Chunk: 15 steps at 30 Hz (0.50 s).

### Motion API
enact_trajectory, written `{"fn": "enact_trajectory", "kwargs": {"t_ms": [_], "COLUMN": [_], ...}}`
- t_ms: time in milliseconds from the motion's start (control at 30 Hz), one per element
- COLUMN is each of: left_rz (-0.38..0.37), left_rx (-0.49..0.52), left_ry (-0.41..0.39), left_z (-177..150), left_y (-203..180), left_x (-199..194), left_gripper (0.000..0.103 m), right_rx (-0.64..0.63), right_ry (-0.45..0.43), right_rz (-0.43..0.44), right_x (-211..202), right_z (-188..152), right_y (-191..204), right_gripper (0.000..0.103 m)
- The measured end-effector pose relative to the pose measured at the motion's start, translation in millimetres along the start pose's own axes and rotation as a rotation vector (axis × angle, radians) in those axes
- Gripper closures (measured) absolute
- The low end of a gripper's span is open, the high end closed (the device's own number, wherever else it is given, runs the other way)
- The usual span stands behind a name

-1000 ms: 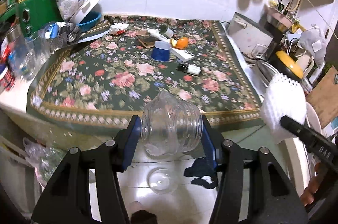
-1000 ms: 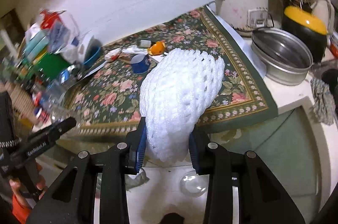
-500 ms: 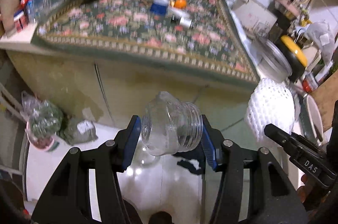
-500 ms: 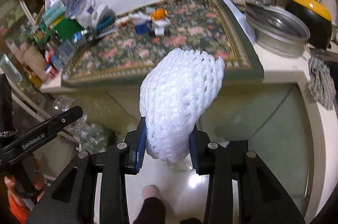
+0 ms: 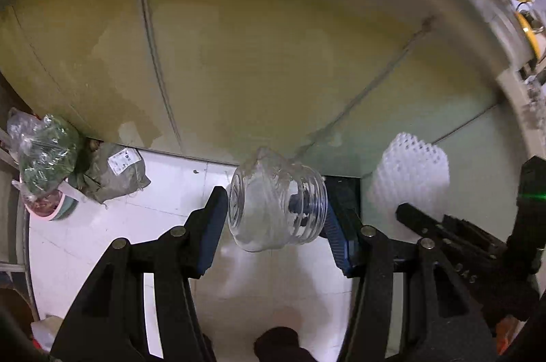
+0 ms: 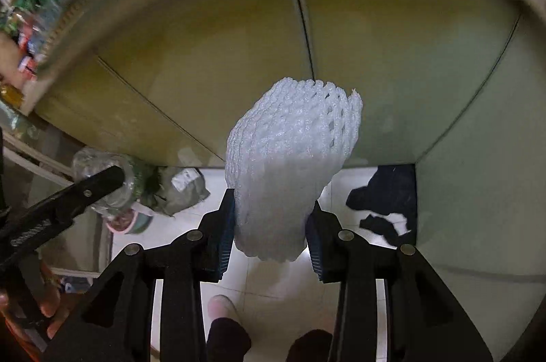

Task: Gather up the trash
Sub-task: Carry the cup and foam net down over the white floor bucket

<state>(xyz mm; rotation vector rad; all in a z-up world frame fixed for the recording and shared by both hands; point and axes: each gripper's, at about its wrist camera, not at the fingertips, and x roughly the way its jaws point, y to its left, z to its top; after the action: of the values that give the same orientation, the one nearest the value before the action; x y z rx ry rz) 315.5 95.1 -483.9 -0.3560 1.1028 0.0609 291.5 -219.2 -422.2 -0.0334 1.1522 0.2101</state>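
Items in hand, left to right:

- Left gripper [image 5: 276, 218]: clamped on a clear plastic jar [image 5: 274, 203], carried sideways above the white floor [image 5: 102, 242].
- Right gripper [image 6: 271, 234]: its jaws have just been opening a little, foam fruit net [image 6: 290, 164] between the pads and not yet dropped.

Status: both pieces collected, neither binned. No bin is in view; bagged rubbish [image 5: 44, 154] lies at the foot of the cabinet [image 5: 256, 55]. Remaining, by judgement: deposit both, then return to the counter [image 6: 37, 7].

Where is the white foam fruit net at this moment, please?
The white foam net sits clamped in the right gripper, centre of the right wrist view, above the floor before the cabinet doors; the left wrist view shows it at right.
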Motion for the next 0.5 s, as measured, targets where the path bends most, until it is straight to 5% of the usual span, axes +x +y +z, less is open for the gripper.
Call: {"fn": "enact_trajectory", "kwargs": {"t_ms": [300,500], "left_rz": [0.045,0.039], "left_rx": [-0.052,-0.081], "left_ry": [0.04,0.074], "left_z": [-30.0,-39.3], "left_y": [75.6,92.5], "left_x": [110.0,157.7], "left_gripper": [0.049,0.049], "right_rx": [-0.039,-0.012], "right_ry": [0.087,0.151], "right_rz": [-0.023,-0.014], "right_x": [173.3,230.4], "right_z": [-41.9,-44.5], "right_y": [5.8,-9.9], "right_gripper": [0.064,0.053]}}
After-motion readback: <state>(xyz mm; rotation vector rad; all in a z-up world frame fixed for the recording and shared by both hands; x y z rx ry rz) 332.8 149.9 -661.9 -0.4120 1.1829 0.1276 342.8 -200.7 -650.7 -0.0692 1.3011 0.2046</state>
